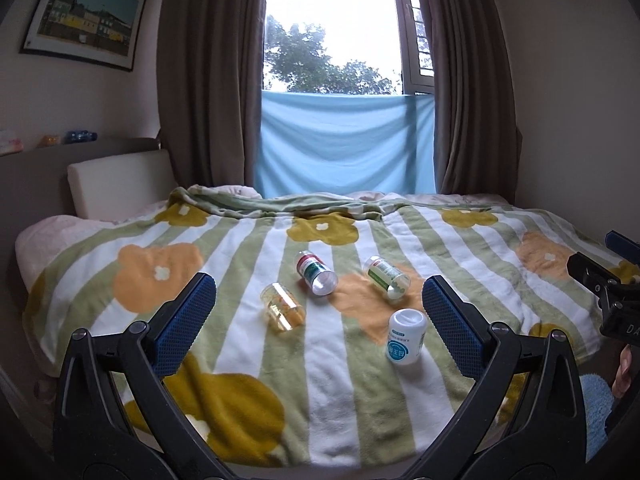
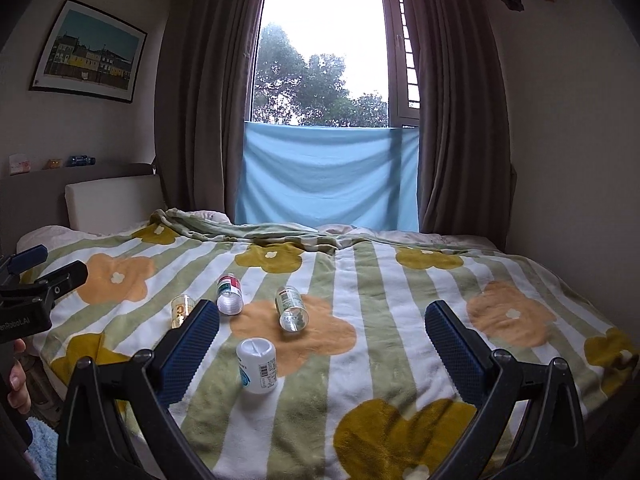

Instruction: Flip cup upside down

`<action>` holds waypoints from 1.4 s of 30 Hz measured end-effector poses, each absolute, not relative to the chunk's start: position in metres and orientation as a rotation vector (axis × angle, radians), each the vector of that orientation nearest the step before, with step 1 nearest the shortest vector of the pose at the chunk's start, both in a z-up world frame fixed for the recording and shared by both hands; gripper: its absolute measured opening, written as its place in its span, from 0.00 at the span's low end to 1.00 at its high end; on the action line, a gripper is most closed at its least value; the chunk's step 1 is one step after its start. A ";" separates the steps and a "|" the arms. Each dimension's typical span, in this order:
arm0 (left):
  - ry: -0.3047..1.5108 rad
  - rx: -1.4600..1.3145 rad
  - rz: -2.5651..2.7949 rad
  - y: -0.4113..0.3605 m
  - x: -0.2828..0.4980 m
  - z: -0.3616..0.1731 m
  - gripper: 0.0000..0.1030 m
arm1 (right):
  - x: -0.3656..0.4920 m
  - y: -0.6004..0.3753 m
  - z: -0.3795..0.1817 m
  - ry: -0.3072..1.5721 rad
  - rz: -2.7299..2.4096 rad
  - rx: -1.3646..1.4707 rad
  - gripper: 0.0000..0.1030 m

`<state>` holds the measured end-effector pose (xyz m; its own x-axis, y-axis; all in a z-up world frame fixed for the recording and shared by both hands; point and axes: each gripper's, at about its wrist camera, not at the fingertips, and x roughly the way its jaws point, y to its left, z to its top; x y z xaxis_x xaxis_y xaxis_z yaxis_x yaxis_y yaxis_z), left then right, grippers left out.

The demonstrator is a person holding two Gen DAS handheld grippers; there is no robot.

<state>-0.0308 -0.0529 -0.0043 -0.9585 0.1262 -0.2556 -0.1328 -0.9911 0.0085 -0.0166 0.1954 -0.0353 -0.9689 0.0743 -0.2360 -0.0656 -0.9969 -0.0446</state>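
Observation:
Several small cups lie on a flower-striped blanket (image 1: pixel 248 360). A yellow-tinted clear cup (image 1: pixel 282 307) (image 2: pixel 183 310) is at the left, partly behind a finger in the right wrist view. A clear cup with a red and green label (image 1: pixel 316 273) (image 2: pixel 230 294) and another with a green label (image 1: pixel 387 278) (image 2: pixel 292 309) lie on their sides, open ends toward me. A white cup with a blue label (image 1: pixel 406 336) (image 2: pixel 257 366) stands closed end up. My left gripper (image 1: pixel 319 284) and right gripper (image 2: pixel 322 307) hover open and empty above the bed's near side, short of the cups.
A padded headboard (image 1: pixel 116 186) stands at the left of the bed. Brown curtains (image 1: pixel 208 80) and a blue cloth (image 1: pixel 344 144) hang at the window behind. The bed's right edge (image 2: pixel 592 292) nears the wall. A hand (image 2: pixel 18 380) holds the left gripper.

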 end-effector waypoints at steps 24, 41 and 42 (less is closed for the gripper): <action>0.066 -0.375 2.954 -0.033 -0.026 -0.011 1.00 | -0.009 0.191 -0.031 -0.034 3.020 -0.332 1.00; 0.103 -0.369 2.946 -0.025 -0.020 -0.012 1.00 | -0.007 0.194 -0.031 -0.022 2.994 -0.332 1.00; 0.104 -0.366 2.947 -0.024 -0.019 -0.012 1.00 | -0.007 0.194 -0.031 -0.022 2.993 -0.333 1.00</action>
